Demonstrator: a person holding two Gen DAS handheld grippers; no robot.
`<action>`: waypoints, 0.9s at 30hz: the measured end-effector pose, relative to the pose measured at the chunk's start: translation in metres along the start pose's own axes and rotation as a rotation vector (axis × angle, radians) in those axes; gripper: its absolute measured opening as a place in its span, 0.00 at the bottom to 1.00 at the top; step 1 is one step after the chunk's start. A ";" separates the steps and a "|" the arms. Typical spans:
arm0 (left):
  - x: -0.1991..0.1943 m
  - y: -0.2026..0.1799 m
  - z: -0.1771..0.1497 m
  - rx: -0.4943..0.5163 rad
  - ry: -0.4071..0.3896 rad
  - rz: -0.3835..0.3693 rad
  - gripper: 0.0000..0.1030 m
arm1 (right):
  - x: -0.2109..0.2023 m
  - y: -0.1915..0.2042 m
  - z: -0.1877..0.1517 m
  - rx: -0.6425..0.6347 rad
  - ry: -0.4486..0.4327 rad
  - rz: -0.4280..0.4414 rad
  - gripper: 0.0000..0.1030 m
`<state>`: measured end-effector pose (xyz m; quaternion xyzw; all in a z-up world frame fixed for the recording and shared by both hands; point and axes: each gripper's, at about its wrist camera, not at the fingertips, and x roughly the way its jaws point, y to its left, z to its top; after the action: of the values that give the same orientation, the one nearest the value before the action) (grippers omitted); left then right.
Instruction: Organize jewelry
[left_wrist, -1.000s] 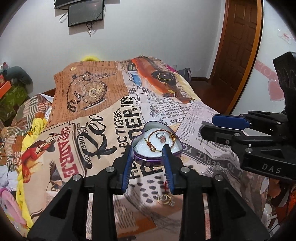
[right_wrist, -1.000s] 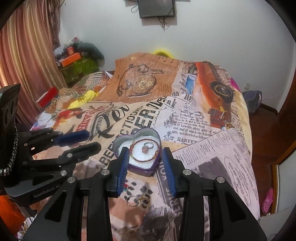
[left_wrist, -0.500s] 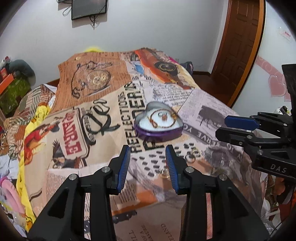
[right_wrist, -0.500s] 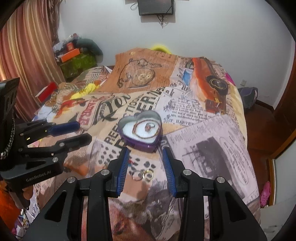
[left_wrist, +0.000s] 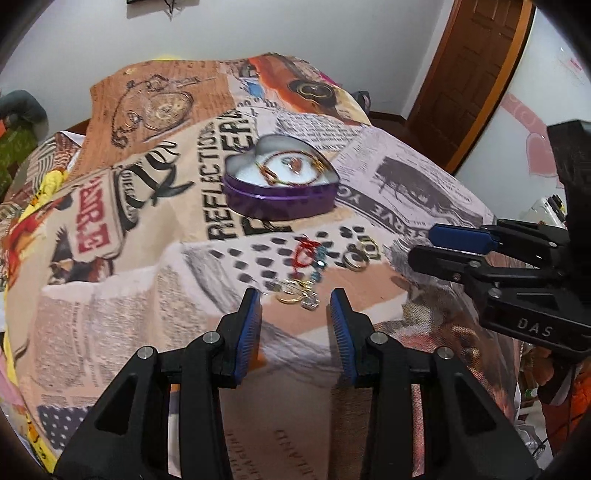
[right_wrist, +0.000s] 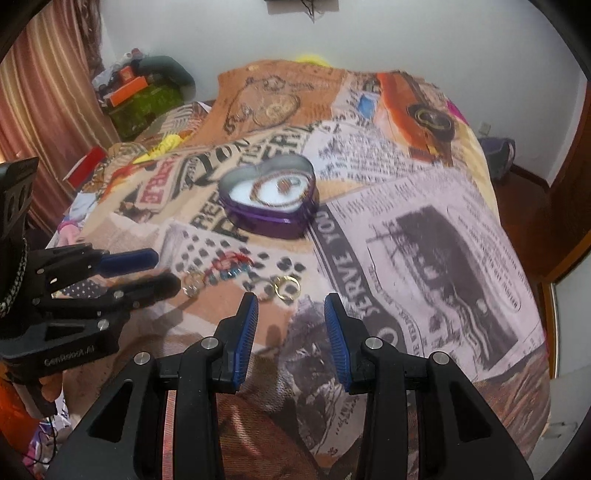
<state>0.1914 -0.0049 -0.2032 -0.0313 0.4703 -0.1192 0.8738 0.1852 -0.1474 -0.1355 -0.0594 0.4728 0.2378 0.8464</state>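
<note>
While hovering over the bed (left_wrist: 110, 332), left hand-held gripper (left_wrist: 295, 295) narrowly parted, empty; right hand-held gripper (right_wrist: 290, 299) likewise, gripping nothing. Just beyond: loose rings (left_wrist: 291, 295), more rings (right_wrist: 286, 286), beaded bracelet (left_wrist: 312, 256). Farther off: purple heart tin (left_wrist: 280, 199) containing a bracelet.

Heart-shaped tin (left_wrist: 280, 192) sits mid-bedspread (left_wrist: 110, 314) w/ a bracelet (left_wrist: 291, 171) & ring inside; loose rings (left_wrist: 295, 293) & beaded pieces (left_wrist: 310, 256) lie on spread just in front of tin; two more rings (left_wrist: 360, 254) to their right.
</note>
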 end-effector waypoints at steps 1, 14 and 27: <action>0.002 -0.001 -0.001 -0.002 0.001 0.001 0.38 | 0.002 -0.001 -0.001 0.005 0.005 0.000 0.33; 0.012 0.002 -0.006 -0.031 -0.011 -0.005 0.16 | 0.025 -0.007 -0.005 -0.011 0.044 0.022 0.33; 0.009 0.010 -0.007 -0.063 -0.029 -0.019 0.08 | 0.043 -0.005 0.002 -0.048 0.034 0.015 0.33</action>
<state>0.1928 0.0031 -0.2163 -0.0651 0.4607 -0.1123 0.8780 0.2086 -0.1363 -0.1706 -0.0803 0.4819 0.2544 0.8346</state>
